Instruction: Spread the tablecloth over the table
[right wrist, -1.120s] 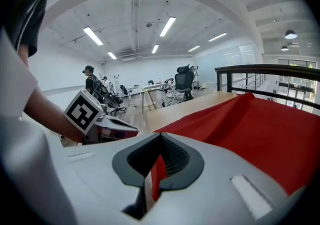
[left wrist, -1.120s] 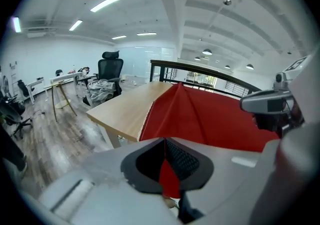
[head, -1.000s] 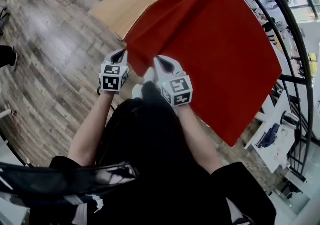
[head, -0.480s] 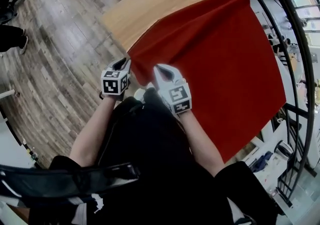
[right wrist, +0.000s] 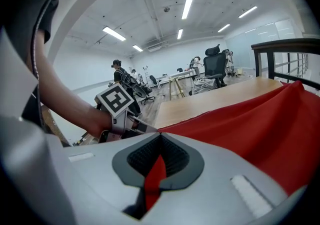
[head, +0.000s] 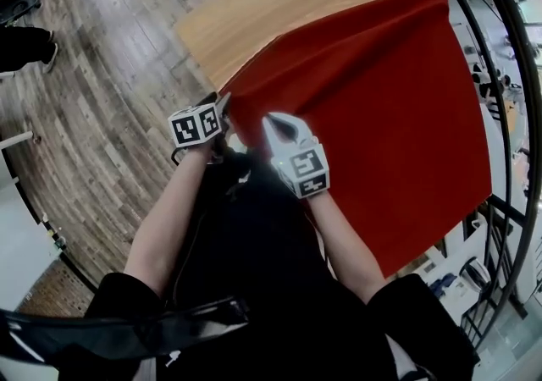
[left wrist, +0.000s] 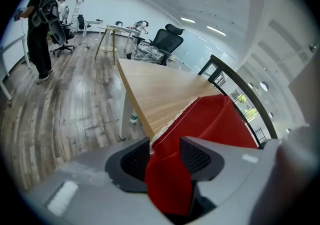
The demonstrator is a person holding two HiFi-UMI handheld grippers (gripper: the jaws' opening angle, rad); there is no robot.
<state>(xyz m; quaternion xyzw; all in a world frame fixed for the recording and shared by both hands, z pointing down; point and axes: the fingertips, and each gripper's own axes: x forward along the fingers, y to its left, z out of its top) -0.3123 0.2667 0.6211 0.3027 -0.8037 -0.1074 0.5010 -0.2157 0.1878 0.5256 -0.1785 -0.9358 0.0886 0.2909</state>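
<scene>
Head view: cloth (head: 381, 108) covers right of table (head: 279, 7); upper-left wood bare.
Left gripper (head: 222, 104) jaws just opening, cloth loose between; right gripper (head: 271, 123) clamps its edge. Spreading unfinished.

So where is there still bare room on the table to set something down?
A bare wood strip of the table lies between its left edge and the tablecloth. The near corner is crowded: the right gripper clamps the cloth, and the left gripper jaws have just been opening around it.
</scene>
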